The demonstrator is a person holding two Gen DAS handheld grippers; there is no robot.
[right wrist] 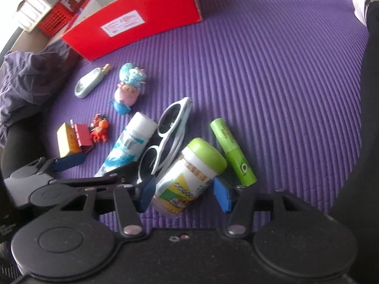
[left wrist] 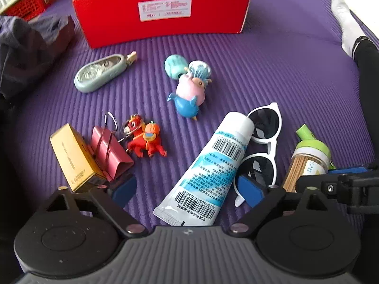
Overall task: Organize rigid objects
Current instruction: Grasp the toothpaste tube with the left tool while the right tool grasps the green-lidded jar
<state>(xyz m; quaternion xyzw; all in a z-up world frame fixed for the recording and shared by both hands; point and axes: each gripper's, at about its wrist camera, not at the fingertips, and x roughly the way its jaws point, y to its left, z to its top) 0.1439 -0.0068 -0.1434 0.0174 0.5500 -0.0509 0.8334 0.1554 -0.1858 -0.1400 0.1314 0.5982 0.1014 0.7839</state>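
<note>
My left gripper (left wrist: 188,190) is open, its fingers on either side of the lower end of a white-and-blue tube (left wrist: 208,169) lying on the purple mat. My right gripper (right wrist: 186,193) is open around a toothpick jar with a green lid (right wrist: 189,172); it does not look clamped. White sunglasses (left wrist: 263,139) lie between tube and jar. A green marker (right wrist: 231,150) lies right of the jar. A red horse keychain (left wrist: 143,138), pink binder clip (left wrist: 110,152), gold box (left wrist: 73,157), pig toy (left wrist: 189,88) and pale blue oval case (left wrist: 99,73) are scattered ahead.
An open red box (left wrist: 163,11) stands at the back of the mat (left wrist: 296,82). Dark cloth (left wrist: 21,47) and a red crate (left wrist: 26,2) are at the far left. A person's leg and white sock (left wrist: 348,23) are at the right.
</note>
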